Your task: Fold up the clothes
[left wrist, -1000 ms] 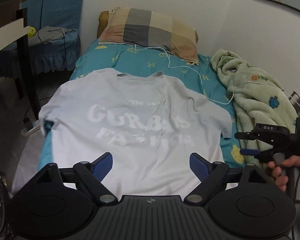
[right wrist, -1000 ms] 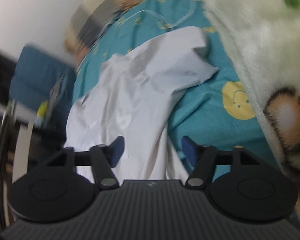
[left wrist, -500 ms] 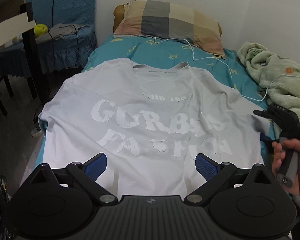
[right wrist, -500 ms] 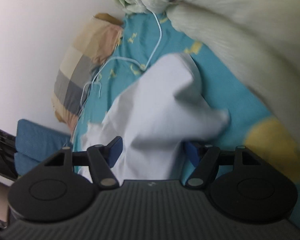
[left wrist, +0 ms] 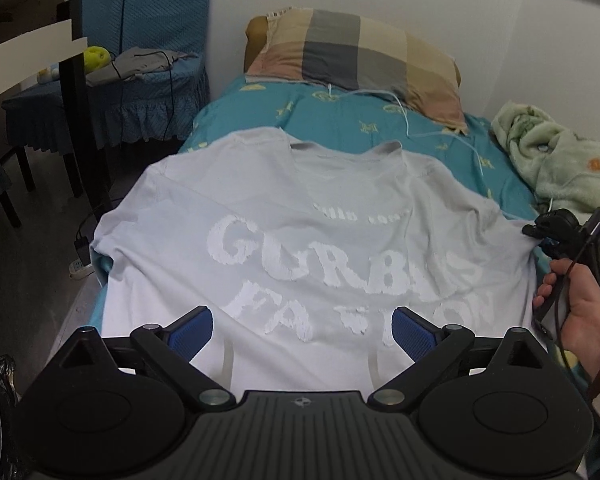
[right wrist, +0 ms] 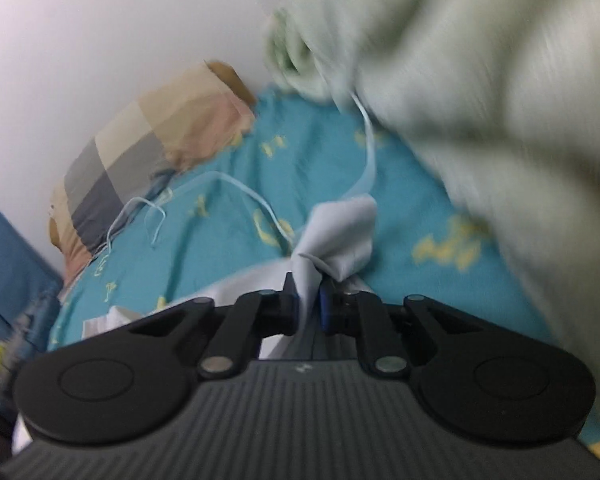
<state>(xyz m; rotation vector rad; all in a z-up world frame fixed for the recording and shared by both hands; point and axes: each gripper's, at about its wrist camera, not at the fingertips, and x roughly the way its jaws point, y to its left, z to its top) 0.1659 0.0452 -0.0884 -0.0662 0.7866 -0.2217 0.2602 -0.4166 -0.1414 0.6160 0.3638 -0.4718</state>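
A pale grey T-shirt with white lettering lies spread flat on the teal bed, collar toward the pillow. My left gripper hovers wide open over the shirt's lower middle, nothing between its blue pads. In the left wrist view my right gripper, held in a hand, sits at the shirt's right sleeve. The right wrist view shows my right gripper shut on the bunched sleeve, with cloth squeezed between the jaws.
A checked pillow lies at the head of the bed, a white cable trailing from it. A green fleece blanket is heaped along the right wall. A blue-covered chair and dark furniture stand left of the bed.
My right gripper swung in over the right sleeve and closed on it, bunching the cloth. My left gripper moved forward and lower over the shirt, staying open.
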